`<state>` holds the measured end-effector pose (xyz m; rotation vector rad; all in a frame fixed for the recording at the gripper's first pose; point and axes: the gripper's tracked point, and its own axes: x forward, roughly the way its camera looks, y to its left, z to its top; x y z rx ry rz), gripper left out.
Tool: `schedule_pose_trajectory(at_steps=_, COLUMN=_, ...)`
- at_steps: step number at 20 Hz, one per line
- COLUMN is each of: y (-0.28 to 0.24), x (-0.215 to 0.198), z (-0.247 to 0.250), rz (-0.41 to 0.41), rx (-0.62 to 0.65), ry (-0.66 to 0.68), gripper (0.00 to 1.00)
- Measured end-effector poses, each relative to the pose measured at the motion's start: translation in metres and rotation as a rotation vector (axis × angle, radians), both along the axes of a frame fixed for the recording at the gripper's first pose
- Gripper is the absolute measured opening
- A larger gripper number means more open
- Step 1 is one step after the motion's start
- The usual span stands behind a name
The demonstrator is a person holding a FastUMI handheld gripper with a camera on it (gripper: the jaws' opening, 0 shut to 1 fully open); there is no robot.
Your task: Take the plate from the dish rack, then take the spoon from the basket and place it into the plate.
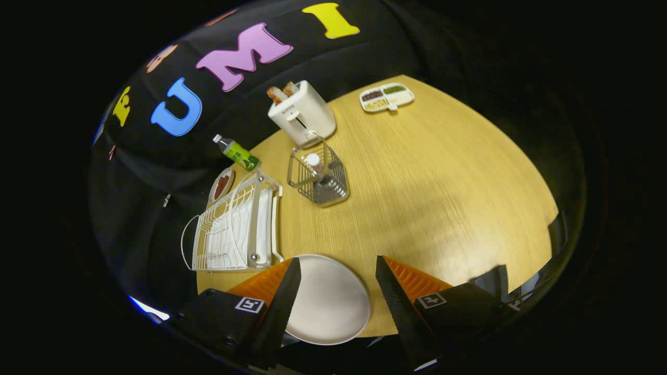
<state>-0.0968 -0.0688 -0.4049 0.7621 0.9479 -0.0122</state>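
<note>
The claw (337,291) hung above the near edge of the table (443,172) with its fingers (284,302) spread wide and pinching nothing; the plate (328,302) lay flat on the table between them, at that near edge, its left side hidden under the left finger; the dish rack (234,229) sat just beyond the left finger at the table's left edge, close to the plate; the wire basket (319,177) stood further in, beyond the rack, with the spoon (314,161) upright inside it; a toaster (302,112) with bread in its slots stood behind the basket at the far edge; a green bottle (237,152) lay by the rack; a divided tray (386,97) rested near the far corner
</note>
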Motion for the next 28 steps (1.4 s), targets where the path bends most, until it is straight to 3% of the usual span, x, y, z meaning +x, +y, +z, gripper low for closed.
schedule_pose_trajectory(at_steps=5, y=-0.027, x=0.051, z=0.043, rz=0.100, rx=-0.230, ry=-0.185, gripper=0.95)
schedule_pose_trajectory(at_steps=8, y=-0.021, x=0.068, z=0.035, rz=0.159, rx=-0.241, ry=-0.192, gripper=0.96)
schedule_pose_trajectory(at_steps=13, y=-0.022, x=0.094, z=0.002, rz=0.189, rx=-0.251, ry=-0.152, gripper=0.96)
schedule_pose_trajectory(at_steps=15, y=-0.021, x=0.106, z=-0.004, rz=0.189, rx=-0.238, ry=-0.149, gripper=0.91)
schedule_pose_trajectory(at_steps=19, y=-0.017, x=0.117, z=-0.016, rz=0.182, rx=-0.217, ry=-0.118, gripper=0.74)
schedule_pose_trajectory(at_steps=22, y=-0.012, x=0.120, z=-0.022, rz=0.177, rx=-0.203, ry=-0.089, gripper=0.52)
schedule_pose_trajectory(at_steps=27, y=-0.008, x=0.119, z=-0.033, rz=0.156, rx=-0.208, ry=-0.033, gripper=0.36)
schedule_pose_trajectory(at_steps=28, y=-0.007, x=0.119, z=-0.030, rz=0.148, rx=-0.197, ry=-0.031, gripper=0.20)
